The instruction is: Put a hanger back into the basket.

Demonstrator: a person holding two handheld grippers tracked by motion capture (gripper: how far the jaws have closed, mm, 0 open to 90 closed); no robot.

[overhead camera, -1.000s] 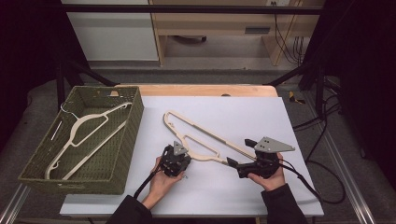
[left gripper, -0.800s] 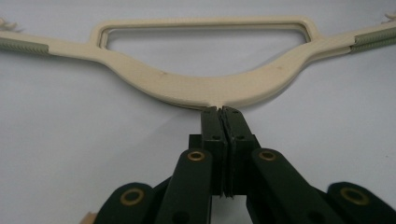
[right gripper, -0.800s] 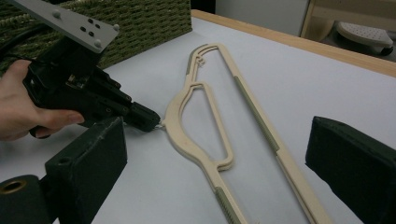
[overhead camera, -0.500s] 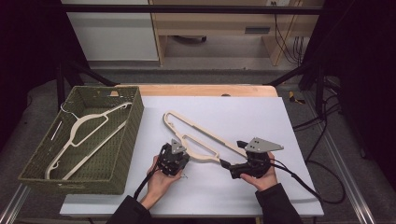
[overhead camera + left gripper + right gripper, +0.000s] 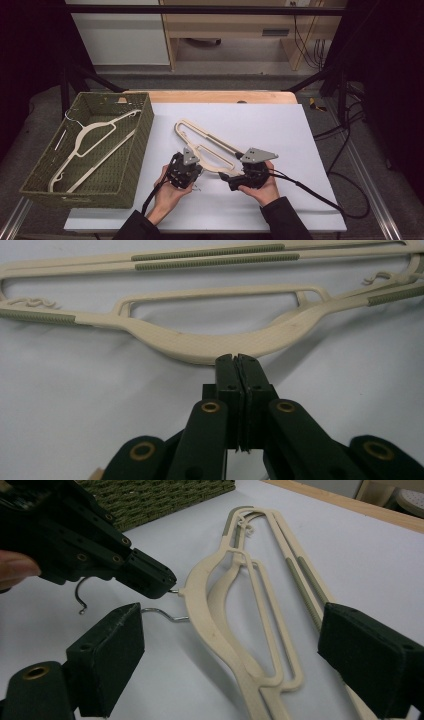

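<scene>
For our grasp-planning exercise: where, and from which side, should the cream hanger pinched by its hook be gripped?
Take the hanger at its broad shoulder beside the neck, jaws across its width, from above: it lies flat. The left gripper is shut on the wire hook, so come from the bar side, where the open right gripper has just been closing.

**A recording bench in a lab**

I'm working in a lab, not a home. Under my tongs lies a white sheet (image 5: 280,130) over a wooden table (image 5: 210,96). Black frame bars (image 5: 200,9) cross overhead beyond them, dark drapes hang either side, and cables (image 5: 345,150) trail to my right.
</scene>
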